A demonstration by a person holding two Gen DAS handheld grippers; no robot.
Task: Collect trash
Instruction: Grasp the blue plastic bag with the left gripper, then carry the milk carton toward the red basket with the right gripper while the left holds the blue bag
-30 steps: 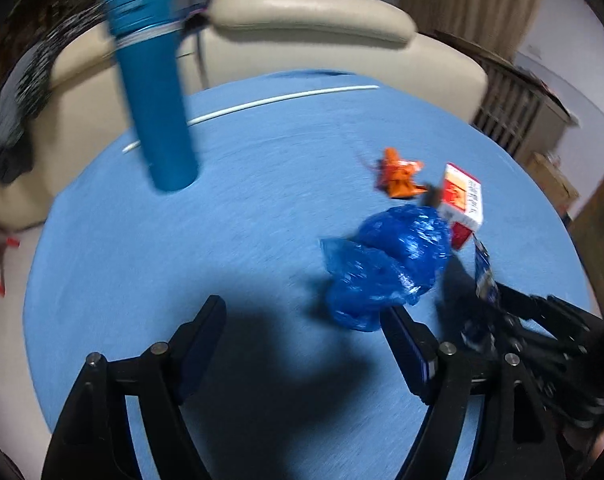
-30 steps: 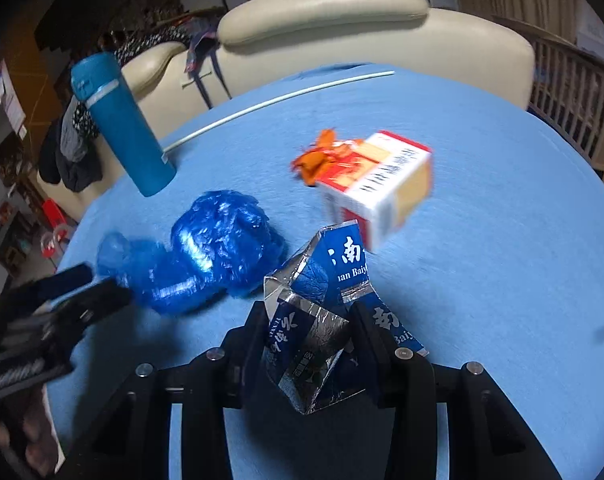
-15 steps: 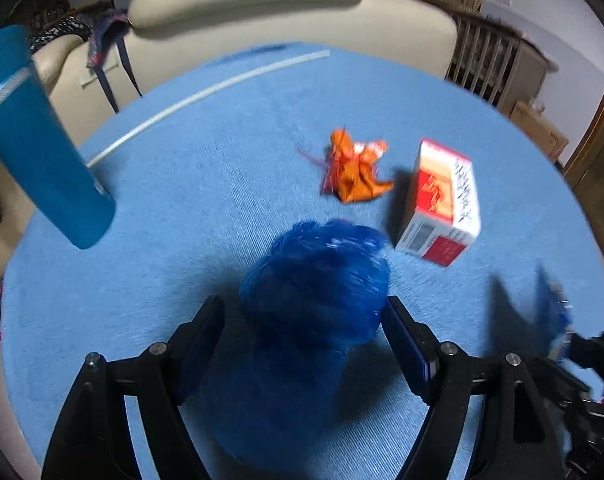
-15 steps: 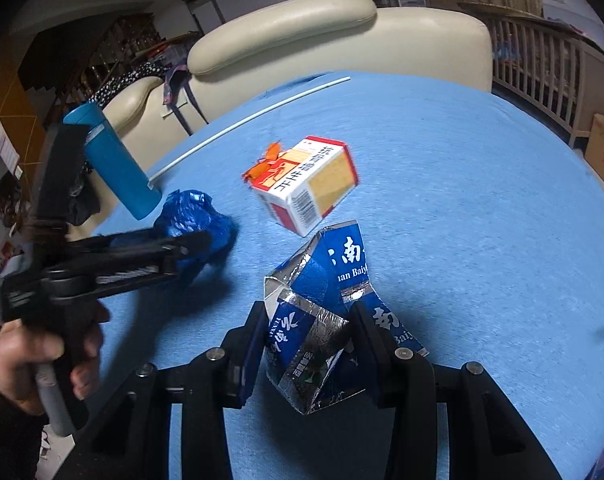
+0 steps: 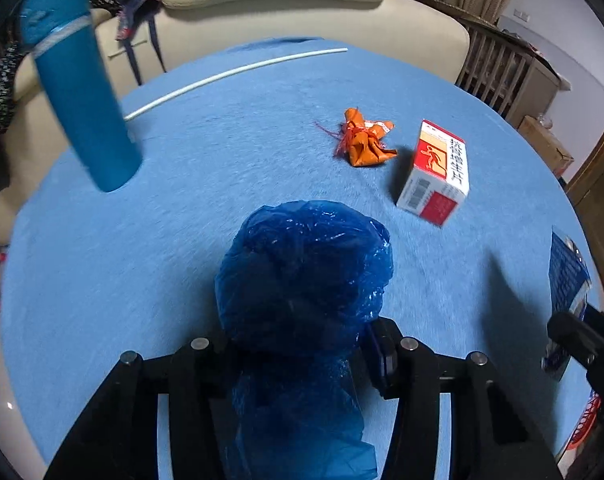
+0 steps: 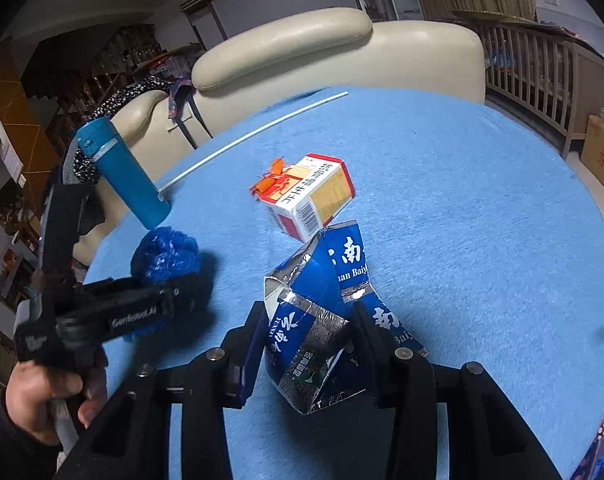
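A: Right, entries from the left edge across. Item one?

B: Teal insulated bottle (image 5: 77, 84), upright on the round blue surface (image 5: 221, 184), near its far left rim. Behind it, a cream sofa (image 5: 285, 4). A thin white rod (image 5: 237, 74) lies along the far edge of the surface.

A: Item two?

B: Crumpled blue plastic bag (image 5: 302, 276), on the surface near the front, lying between the fingers of the left claw (image 5: 297, 344). That claw is closing; the bag bulges out ahead of both fingers, and the pads appear to press its sides. In the right wrist view the same claw (image 6: 181, 296) is seen from the side, with a hand (image 6: 45, 400) gripping its handle.

A: Item three?

B: Orange crumpled wrapper (image 5: 364, 142), centre of the surface, well apart from the bag.

A: Item four?

B: Red and white medicine box (image 5: 436, 172) with printed barcode, just right of the wrapper, resting on the surface.

A: Item five?

B: Flattened blue and silver carton (image 6: 322, 320), printed with white characters. The right claw (image 6: 306, 348) is narrow and clamped on it, one finger on each side. In the left wrist view it shows at the far right edge, partly cut off.
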